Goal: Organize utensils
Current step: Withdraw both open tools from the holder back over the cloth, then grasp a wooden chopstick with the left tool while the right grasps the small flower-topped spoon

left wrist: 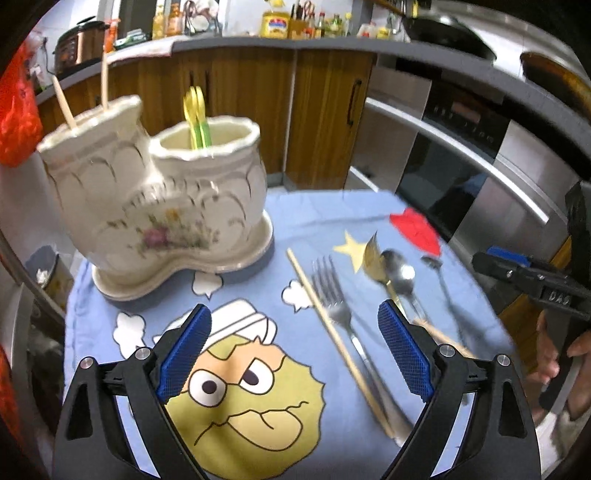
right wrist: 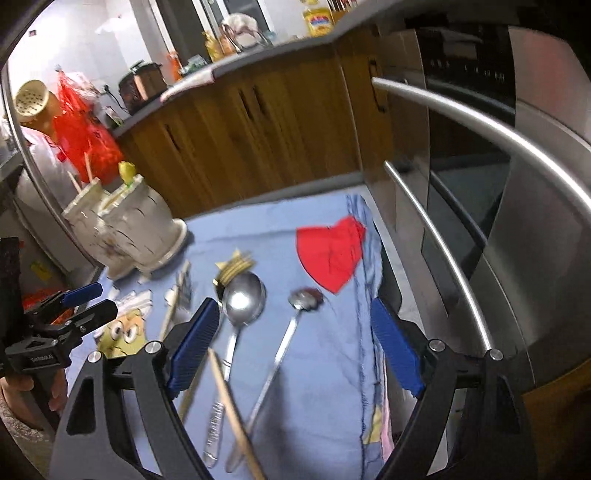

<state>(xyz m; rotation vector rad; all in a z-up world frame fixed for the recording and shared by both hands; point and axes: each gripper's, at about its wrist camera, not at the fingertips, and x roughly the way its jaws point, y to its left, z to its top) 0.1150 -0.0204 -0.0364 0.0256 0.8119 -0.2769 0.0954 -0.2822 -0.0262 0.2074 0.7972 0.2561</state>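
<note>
Only left view shows fork (left wrist: 334, 295), cartoon face (left wrist: 243, 384); right view, colander (right wrist: 31, 101)

So the whole setup sits on a light blue cloth (left wrist: 295, 221) with a grumpy green cartoon face (left wrist: 255, 391) printed on it, plus a yellow star (left wrist: 351, 251), a red heart (right wrist: 330, 251) and little white clouds. Behind that there are wooden cabinet doors (left wrist: 240, 96) under a grey countertop (left wrist: 277, 46), cluttered with a big yellow oil bottle (left wrist: 274, 24), a brown rice cooker (left wrist: 79, 44) and some sauce bottles. A black wok (left wrist: 447, 31) sits further right, above a stainless oven (right wrist: 480, 166) with long bar handles. There's a red plastic bag (right wrist: 83, 136) hanging off to the left.
</note>
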